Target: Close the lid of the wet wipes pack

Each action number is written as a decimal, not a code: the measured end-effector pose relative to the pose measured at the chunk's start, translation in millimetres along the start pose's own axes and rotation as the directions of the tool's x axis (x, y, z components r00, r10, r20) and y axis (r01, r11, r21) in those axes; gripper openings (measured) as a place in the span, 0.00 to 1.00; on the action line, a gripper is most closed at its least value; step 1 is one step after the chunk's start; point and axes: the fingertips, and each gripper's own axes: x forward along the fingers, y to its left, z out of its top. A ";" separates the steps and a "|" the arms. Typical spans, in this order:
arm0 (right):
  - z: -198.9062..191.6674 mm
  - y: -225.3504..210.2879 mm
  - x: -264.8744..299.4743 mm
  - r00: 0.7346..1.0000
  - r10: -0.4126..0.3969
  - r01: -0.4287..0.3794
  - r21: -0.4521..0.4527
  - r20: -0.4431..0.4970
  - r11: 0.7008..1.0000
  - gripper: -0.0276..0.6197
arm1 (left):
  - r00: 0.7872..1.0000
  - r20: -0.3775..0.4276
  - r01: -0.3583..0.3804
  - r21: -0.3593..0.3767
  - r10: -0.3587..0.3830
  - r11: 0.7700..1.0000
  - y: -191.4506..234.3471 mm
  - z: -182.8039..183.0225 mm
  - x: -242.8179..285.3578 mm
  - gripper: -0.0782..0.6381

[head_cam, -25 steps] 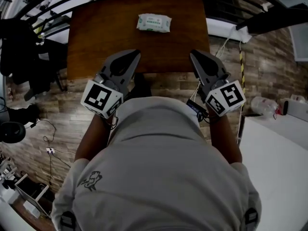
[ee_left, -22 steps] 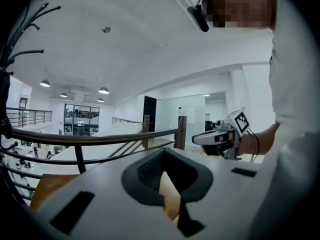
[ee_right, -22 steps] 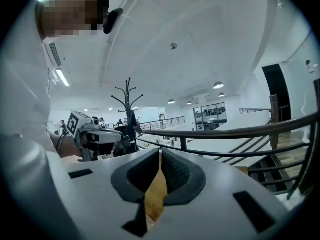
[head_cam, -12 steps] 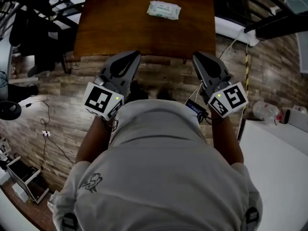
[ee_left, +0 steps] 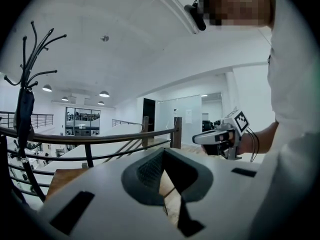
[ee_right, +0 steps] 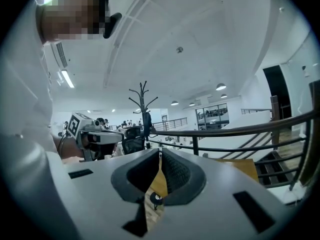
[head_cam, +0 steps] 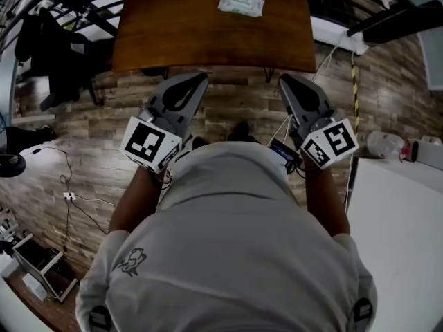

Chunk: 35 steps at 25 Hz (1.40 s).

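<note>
Wet wipes pack [head_cam: 241, 4]: lying flat on the wooden table [head_cam: 173, 37], toward the far edge, right of centre in the head view. It's too small there to tell if the lid is up or down. Only the head view shows it.

Left gripper [head_cam: 198, 78]: jaws together, nothing between them.
Right gripper [head_cam: 284, 79]: same, jaws together and empty.

Both are held close in front of the person's torso, side by side with a clear gap between them and tips pointing toward the table. In the head view the tips sit at the table's near edge, with the gripper bodies over the wood-plank floor [head_cam: 228, 116]. Both are well apart from the pack and neither touches it.

Both gripper views look out roughly level across a dark railing [ee_left: 100, 138] into an open white hall. A coat stand [ee_right: 144, 101] is behind the rail. Each view catches the other gripper off to one side, in the person's hand. A strip of tabletop shows below the rail in both.
</note>
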 end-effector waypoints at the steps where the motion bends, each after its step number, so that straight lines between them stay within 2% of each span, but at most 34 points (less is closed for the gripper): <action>1: -0.7 10.1 0.8 1.000 -0.005 0.005 0.001 0.000 1.000 0.11 | 1.000 0.002 0.006 0.001 -0.006 1.000 -0.8 0.4 -10.9 0.13; 8: -9.1 92.6 10.2 0.999 -0.049 0.049 0.000 0.012 0.999 0.11 | 0.999 0.003 0.051 -0.003 -0.051 0.999 3.9 -13.5 -93.8 0.13; 13: -23.0 140.5 -4.8 0.995 -0.096 0.096 0.008 0.002 0.995 0.11 | 0.992 -0.001 0.130 -0.006 -0.130 0.992 -15.4 -27.4 -134.4 0.13; 17: -30.7 167.4 -25.4 0.993 -0.119 0.119 0.008 -0.001 0.993 0.11 | 0.990 0.020 0.142 -0.013 -0.142 0.990 -27.8 -33.1 -155.7 0.13; 26: -31.8 180.1 -59.2 0.995 -0.100 0.100 -0.014 -0.013 0.995 0.11 | 0.993 0.030 0.118 -0.017 -0.117 0.993 -55.4 -30.6 -168.2 0.13; 31: -33.0 172.6 -90.0 0.998 -0.051 0.051 -0.018 -0.022 0.999 0.11 | 0.998 0.027 0.066 -0.018 -0.065 0.998 -86.4 -25.3 -165.9 0.13; 35: -48.2 172.5 -126.1 0.999 -0.020 0.019 -0.028 -0.034 0.999 0.11 | 0.999 0.016 0.030 -0.018 -0.030 0.999 -123.5 -32.3 -166.2 0.13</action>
